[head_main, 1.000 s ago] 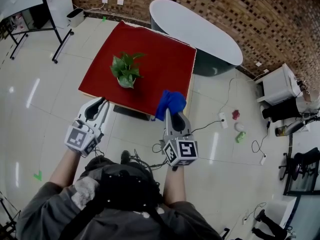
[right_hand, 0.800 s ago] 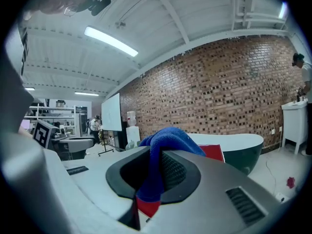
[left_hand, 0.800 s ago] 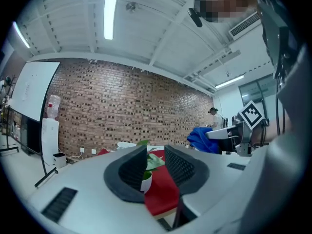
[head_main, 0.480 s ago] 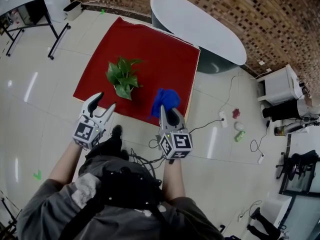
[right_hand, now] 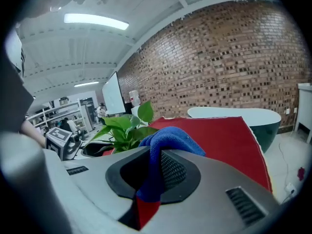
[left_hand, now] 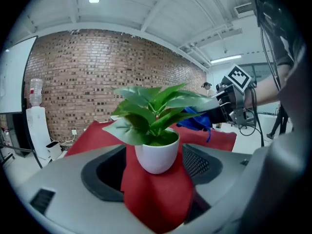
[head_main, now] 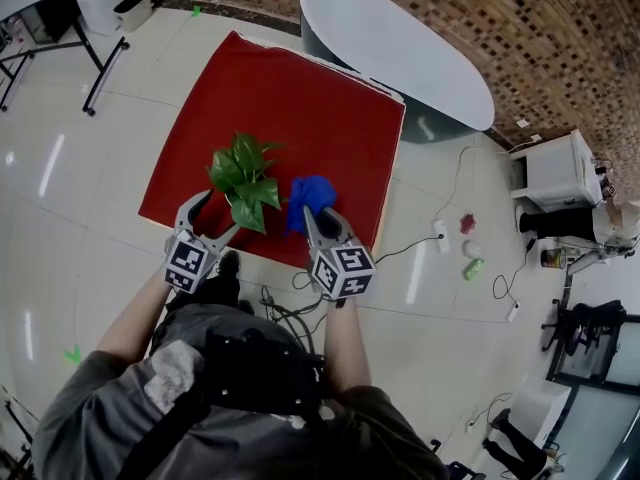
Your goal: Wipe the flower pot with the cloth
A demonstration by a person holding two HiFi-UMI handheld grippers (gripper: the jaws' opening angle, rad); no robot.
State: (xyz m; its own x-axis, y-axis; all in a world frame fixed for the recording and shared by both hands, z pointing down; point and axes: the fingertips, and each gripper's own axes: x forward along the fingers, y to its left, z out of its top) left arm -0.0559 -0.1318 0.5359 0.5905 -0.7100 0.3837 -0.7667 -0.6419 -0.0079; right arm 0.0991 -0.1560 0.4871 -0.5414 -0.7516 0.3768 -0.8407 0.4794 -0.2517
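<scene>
While the left gripper (head_main: pixel 218 215) reaches over the near edge of the red tablecloth (head_main: pixel 300 88), left of centre in the head view, its jaws have just been opening and stand wide. The white flower pot (left_hand: pixel 157 156) with its green plant (head_main: pixel 240 171) stands between them, with the pads clear of its sides. Just right of the plant, the right gripper (head_main: pixel 318 218) is clamped on a bunched blue cloth (head_main: pixel 311 194) — close beside the leaves.

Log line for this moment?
left gripper: jaws just opening, white flower pot framed between, ungripped | right gripper: shut on blue cloth | wipe: not started
</scene>
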